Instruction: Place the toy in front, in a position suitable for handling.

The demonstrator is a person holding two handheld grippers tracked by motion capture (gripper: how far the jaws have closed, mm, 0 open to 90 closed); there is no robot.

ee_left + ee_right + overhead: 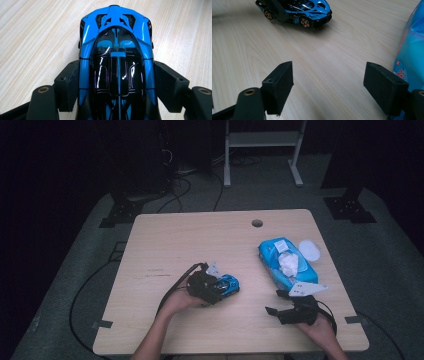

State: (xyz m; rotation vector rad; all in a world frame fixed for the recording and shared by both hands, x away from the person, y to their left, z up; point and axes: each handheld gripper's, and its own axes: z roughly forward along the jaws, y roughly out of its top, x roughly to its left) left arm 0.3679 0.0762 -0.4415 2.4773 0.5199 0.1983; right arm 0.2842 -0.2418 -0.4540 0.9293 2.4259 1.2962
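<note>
High view is pretty dim, so the left gripper [216,289] is mostly a dark lump in the person's left hand [181,301], and it covers the rear half of the toy car [227,285]; just the blue nose pokes out to the right. The car sits on the worktop [200,240], a bit left of centre and toward the near edge. The left gripper view clears things up: the car [117,62] runs between the two black pads [67,85], which press on both its flanks, so that gripper is clamped on the car. The tail end is cut off at the bottom of that view.

The right gripper [274,311] is low on the right, near the front edge, held in the right hand [320,327]. In the right gripper view its jaws stand wide apart with nothing but bare wood between them. The car [297,12] shows at the top there, its back end hidden by the other gripper's jaw.

Other stuff: a blue pack of wipes [287,262] just beyond the right gripper, with a white tissue [288,263] sticking out the top and its white lid [310,251] flipped open. In the right gripper view the pack [412,50] is cut off by the right edge, its print too blurry to read. There's a round hole [257,223] near the far edge. The floor behind is too dark to make out beyond cables and a white frame [262,140].
</note>
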